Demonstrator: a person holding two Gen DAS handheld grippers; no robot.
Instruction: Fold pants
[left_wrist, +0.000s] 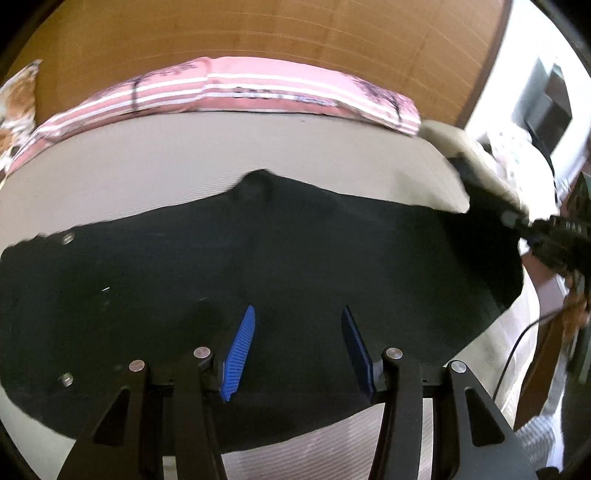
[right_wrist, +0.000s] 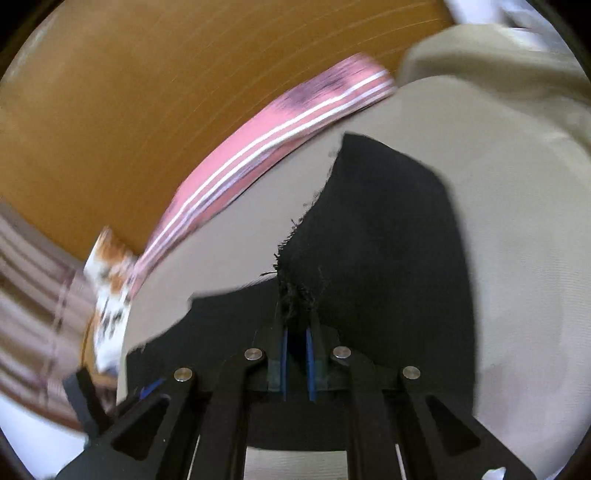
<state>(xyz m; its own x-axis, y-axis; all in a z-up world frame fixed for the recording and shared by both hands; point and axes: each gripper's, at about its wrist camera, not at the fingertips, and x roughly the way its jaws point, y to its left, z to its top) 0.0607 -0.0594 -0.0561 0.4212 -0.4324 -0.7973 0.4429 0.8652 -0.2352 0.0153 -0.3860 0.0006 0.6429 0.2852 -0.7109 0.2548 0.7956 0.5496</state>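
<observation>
Here the black pants (left_wrist: 280, 258) lie spread across the beige bed (left_wrist: 155, 170), filling most of its near half and reaching toward the right edge. In the left wrist view their far hem rises to a small hump near the middle of the bed, and two metal buttons (left_wrist: 67, 238) show near the left end of the cloth.

The left gripper (left_wrist: 297, 343) hangs over the pants with its blue fingers (left_wrist: 240, 350) spread wide apart and nothing between them; whether the tips touch the cloth is hard to tell.

The right gripper (right_wrist: 296, 354) has its blue fingers (right_wrist: 283, 365) drawn close together around a bunched, frayed corner of the pants (right_wrist: 373, 266), with loose threads sticking out just ahead of the tips. From that pinch the black cloth runs up and away over the bed (right_wrist: 517, 221). In the left wrist view the same gripper (left_wrist: 554, 240) shows blurred at the right edge of the bed, against the end of the pants.

A pink striped pillow (left_wrist: 236, 88) lies along the far edge of the bed, against a brown wooden headboard (left_wrist: 258, 33). A beige cushion (right_wrist: 498, 62) sits at the far right corner.
</observation>
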